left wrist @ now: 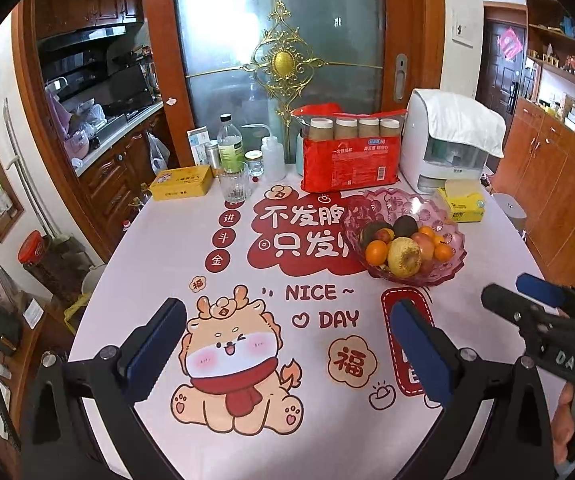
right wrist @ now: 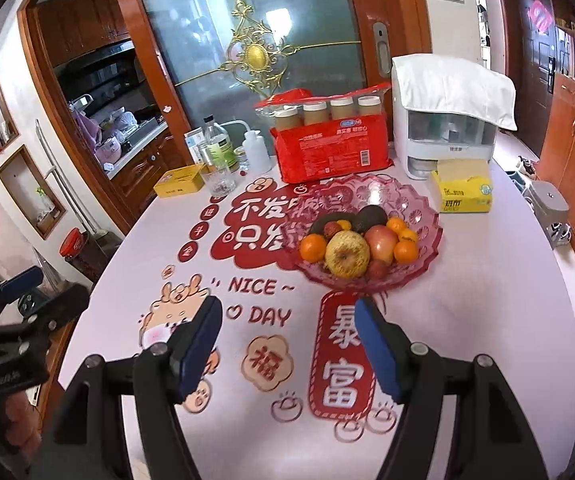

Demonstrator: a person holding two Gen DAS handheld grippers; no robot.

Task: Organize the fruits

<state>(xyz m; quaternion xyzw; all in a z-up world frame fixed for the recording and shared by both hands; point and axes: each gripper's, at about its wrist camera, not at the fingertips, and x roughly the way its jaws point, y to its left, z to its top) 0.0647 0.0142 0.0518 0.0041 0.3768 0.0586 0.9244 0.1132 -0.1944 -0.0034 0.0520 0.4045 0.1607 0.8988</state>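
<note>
- Hovering over the near part of the surface (left wrist: 159, 248), the left gripper (left wrist: 287, 344) has its blue pads spread wide apart with nothing between them; only the cartoon dragon print on the tablecloth shows in the gap.
- To its right, the right gripper (right wrist: 289, 344) hangs over the red banner print, jaws parted and empty too, though less widely than the left.
- All the fruits sit piled in a pink glass bowl (right wrist: 419, 204) beyond both grippers, towards the right side of the surface.
- At the front of the pile a large yellow apple (right wrist: 346, 254) leans against a red apple (right wrist: 379, 242), with an orange (right wrist: 313, 248) touching its left side.
- More small oranges (right wrist: 405, 250) cluster on the right of the bowl, and two dark avocados (right wrist: 371, 216) lie at the back.
- Behind the bowl stands a red pack of paper cups (right wrist: 327, 152), and just right of that a white appliance (right wrist: 443, 136) with a cloth draped over its top.
- A yellow tissue box (right wrist: 465, 192) rests near the bowl's far right rim.
- Over on the far left, a drinking glass (right wrist: 218, 180), a few bottles and a yellow tin (right wrist: 179, 180) stand near the edge.
</note>
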